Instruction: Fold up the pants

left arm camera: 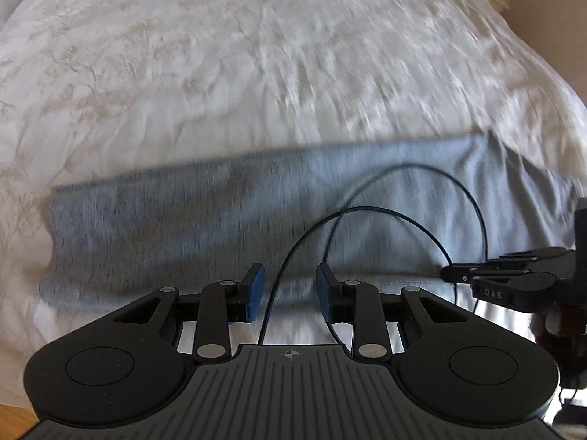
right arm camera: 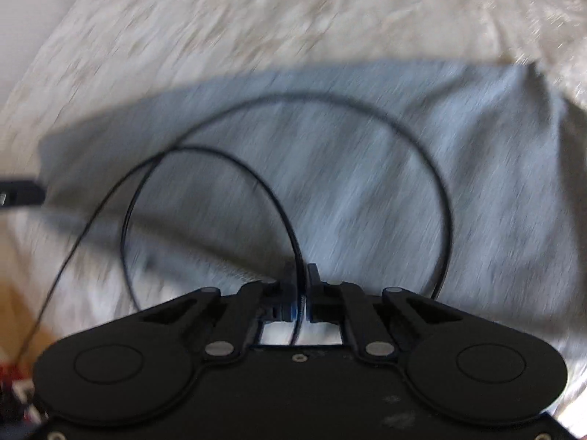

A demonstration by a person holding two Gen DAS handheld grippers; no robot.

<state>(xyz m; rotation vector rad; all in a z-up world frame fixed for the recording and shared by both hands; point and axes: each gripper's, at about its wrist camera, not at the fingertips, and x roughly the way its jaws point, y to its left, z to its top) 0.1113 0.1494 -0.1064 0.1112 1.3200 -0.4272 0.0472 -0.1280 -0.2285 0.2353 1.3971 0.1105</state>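
Jaws: left gripper (left arm camera: 290, 288) spread, right gripper (right arm camera: 301, 299) clenched; pants (left arm camera: 256, 212) on bedspread (left arm camera: 220, 55).

The pants (left arm camera: 256, 216) lie flat across the bed (left arm camera: 220, 55) in front of me, stretching from left to right near its front edge, with bare bed behind them. My left gripper (left arm camera: 290, 288) hangs over their near edge. My right gripper (right arm camera: 301, 286) sits to its right, also over the pants. A cable (left arm camera: 385, 212) loops above the pants between my two grippers
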